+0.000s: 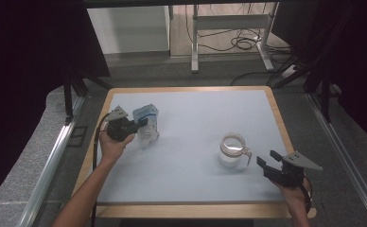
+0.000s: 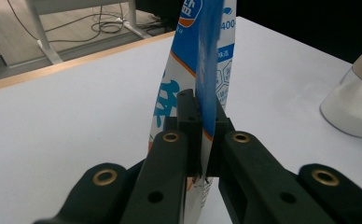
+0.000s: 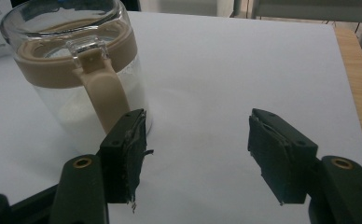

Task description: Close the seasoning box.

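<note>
white table mat (image 1: 196,118), floor cables (image 1: 238,43)

In the left gripper view the left tool (image 2: 200,116) covers the lower middle of the pouch (image 2: 202,70), whose top runs off the upper edge, and the jar (image 2: 354,100) is cut by the right edge. In the right gripper view the jar's far side leaves the frame, and the pouch's print is too blurred to read.
</note>
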Demonstrator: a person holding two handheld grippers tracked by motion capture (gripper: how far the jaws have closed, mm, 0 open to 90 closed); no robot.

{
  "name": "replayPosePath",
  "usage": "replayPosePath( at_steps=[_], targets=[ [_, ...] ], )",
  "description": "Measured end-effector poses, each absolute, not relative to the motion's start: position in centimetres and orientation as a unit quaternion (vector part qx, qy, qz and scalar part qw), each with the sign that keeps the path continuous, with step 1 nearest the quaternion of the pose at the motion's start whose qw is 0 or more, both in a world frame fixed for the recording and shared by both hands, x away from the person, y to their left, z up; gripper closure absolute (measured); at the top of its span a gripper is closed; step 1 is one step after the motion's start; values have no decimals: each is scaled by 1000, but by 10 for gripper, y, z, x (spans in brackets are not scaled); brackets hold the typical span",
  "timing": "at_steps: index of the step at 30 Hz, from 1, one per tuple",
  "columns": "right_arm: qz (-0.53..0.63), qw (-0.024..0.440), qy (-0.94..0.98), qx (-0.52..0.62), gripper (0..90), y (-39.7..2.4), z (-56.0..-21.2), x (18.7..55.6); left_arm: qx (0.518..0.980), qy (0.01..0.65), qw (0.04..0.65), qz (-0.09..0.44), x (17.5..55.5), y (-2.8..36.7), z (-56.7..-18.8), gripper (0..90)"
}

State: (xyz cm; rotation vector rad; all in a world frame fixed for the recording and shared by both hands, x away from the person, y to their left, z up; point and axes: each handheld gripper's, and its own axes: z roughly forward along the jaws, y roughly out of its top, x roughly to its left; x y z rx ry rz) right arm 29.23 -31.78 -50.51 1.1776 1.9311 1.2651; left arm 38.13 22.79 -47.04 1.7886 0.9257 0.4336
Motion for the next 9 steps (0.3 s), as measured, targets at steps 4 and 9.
replayPosePath(
  at_steps=[4, 9],
  targets=[
    [468, 273, 717, 439, 378, -319, -506, 292, 745, 385, 514, 181, 381, 228, -470, 898],
    [470, 277, 712, 442, 377, -321, -505, 291, 744, 385, 516, 181, 381, 229, -471, 897]
  ],
)
